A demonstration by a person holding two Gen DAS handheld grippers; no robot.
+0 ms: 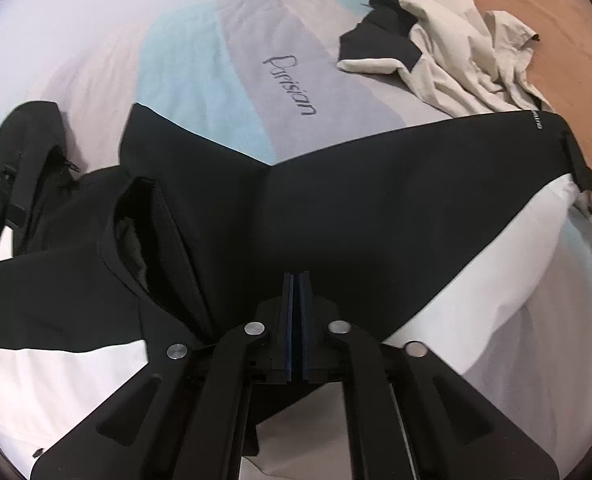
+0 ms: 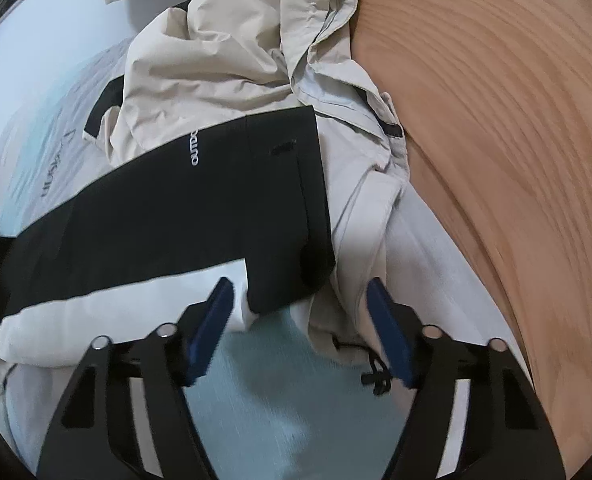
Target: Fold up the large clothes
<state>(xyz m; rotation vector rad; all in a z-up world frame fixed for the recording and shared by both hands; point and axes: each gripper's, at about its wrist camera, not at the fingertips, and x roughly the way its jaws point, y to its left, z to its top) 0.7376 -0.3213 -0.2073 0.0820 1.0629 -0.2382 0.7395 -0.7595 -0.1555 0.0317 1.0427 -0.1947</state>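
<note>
The left tool (image 1: pixel 296 280) is clenched over the black jacket (image 1: pixel 376 208); the right tool (image 2: pixel 300 292) is released around its cuff (image 2: pixel 284 276) near the bed's (image 1: pixel 200 60) edge, and may snag the beige jacket's (image 2: pixel 200 68) cord.

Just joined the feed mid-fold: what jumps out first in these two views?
A black-and-white jacket spreads across the bed, its sleeve stretching right. A crumpled beige jacket lies heaped at the bed's far edge beside the wooden floor. The left tool is shut over the black fabric; the right tool stands open over the sleeve cuff.
</note>
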